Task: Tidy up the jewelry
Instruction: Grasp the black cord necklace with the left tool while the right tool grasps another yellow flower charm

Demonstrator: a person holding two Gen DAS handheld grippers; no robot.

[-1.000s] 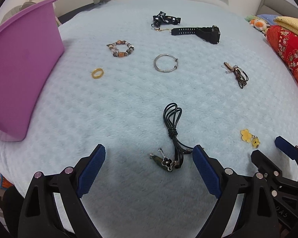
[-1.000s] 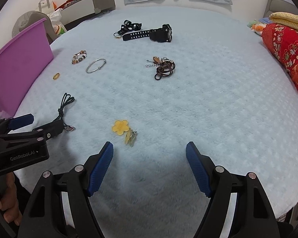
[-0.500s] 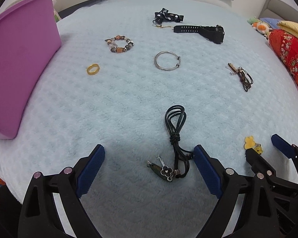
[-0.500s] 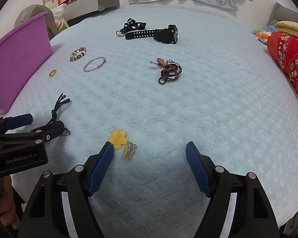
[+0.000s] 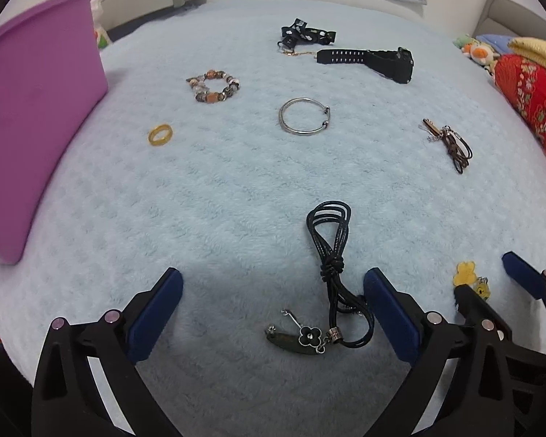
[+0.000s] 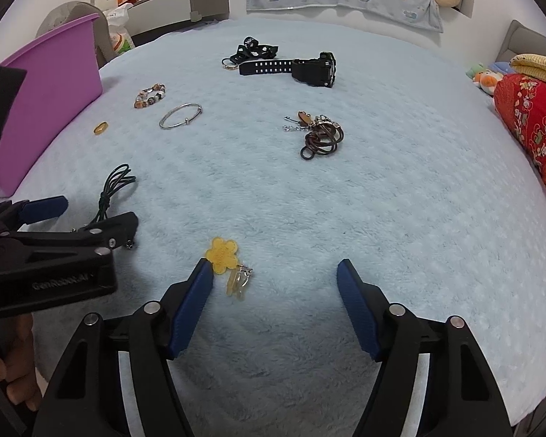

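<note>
Jewelry lies on a pale blue blanket (image 5: 218, 189). My left gripper (image 5: 273, 291) is open, low over a black cord necklace (image 5: 331, 255) with a flower pendant (image 5: 309, 335); the pendant end lies between the fingers. My right gripper (image 6: 275, 284) is open, with a yellow flower charm (image 6: 224, 250) just beside its left finger (image 6: 193, 302). Farther off lie a gold ring (image 5: 160, 134), a beaded bracelet (image 5: 213, 85), a silver bangle (image 5: 304, 115), a black watch (image 5: 378, 60), a black strap (image 5: 305, 34) and a brown cord bracelet (image 5: 453, 144).
A purple bin (image 5: 29, 127) stands at the left edge of the bed. A red patterned quilt (image 5: 531, 105) and soft toys (image 5: 475, 49) lie at the right. The left gripper shows in the right wrist view (image 6: 80, 218).
Both grippers have moved forward and lower over the blanket. The black necklace now sits nearer between the left fingers, and the yellow charm nearer the right gripper's left finger.
</note>
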